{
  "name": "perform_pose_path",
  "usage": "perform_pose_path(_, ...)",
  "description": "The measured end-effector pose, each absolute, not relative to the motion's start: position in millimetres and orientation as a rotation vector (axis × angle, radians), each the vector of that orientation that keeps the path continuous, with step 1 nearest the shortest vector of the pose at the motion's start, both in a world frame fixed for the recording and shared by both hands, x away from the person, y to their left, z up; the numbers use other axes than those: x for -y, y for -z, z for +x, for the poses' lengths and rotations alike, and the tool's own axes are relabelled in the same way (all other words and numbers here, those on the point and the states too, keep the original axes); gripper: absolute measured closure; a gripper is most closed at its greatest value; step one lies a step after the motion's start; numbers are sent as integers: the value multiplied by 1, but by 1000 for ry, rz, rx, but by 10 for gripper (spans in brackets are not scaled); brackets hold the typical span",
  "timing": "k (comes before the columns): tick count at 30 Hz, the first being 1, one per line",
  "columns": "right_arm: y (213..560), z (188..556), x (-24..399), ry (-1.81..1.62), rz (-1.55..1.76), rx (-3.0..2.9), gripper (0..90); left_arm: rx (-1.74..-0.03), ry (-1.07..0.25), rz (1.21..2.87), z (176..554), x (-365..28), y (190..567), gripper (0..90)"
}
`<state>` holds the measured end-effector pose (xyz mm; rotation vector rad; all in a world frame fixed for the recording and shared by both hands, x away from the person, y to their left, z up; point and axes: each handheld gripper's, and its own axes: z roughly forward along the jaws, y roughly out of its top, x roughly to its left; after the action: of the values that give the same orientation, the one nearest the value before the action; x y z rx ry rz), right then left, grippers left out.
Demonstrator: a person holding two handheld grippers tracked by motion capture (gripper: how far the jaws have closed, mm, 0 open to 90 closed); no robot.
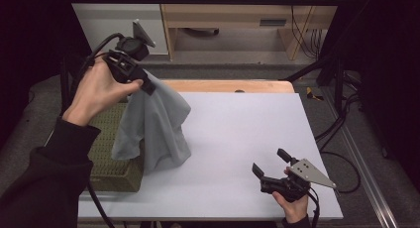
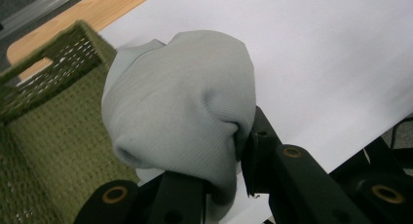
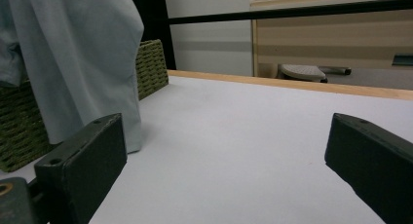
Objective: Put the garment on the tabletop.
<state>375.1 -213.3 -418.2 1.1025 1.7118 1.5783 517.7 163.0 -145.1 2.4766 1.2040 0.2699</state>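
While the left gripper [image 1: 147,84] was raised above the far left of the table, its jaws were pinched on a bunched fold of a grey cloth [image 1: 156,126]. That cloth hung down in loose folds, its lower edge draped partly over the near rim of a green woven basket [image 1: 113,171] and partly resting on the white table [image 1: 237,139] just right of the basket. Seen from the left gripper view, the cloth [image 2: 185,102] bulged out between the jaws, with the basket [image 2: 53,121] below and to the left. Near the right front corner of the table, the right gripper [image 1: 270,163] rested low in the person's hand, jaws spread wide and holding nothing, well apart from the cloth. From the right gripper view, the cloth [image 3: 83,58] hung at the far left, in front of the basket [image 3: 152,68]. Judging by this, the cloth was being lifted clear of the basket. Doing it well would mean keeping the pinch firm, raising until the hem cleared the rim, then carrying it right over open table, where the free gripper could catch a hanging corner.
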Motion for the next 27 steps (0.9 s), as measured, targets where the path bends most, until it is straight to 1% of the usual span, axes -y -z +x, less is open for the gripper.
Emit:
perform_pose_path(3,417,374,214,-1577,1102,-1714,19,-1153,-282,2488,511,-149,146,797)
perform_pose_path(9,417,374,214,-1588,1099,-1706,19,-1086,-265,2497,506,-128,152,797)
perform_pose_path(27,415,373,214,-1573,1101,-1716,18,-895,-191,2584,501,-76,198,797)
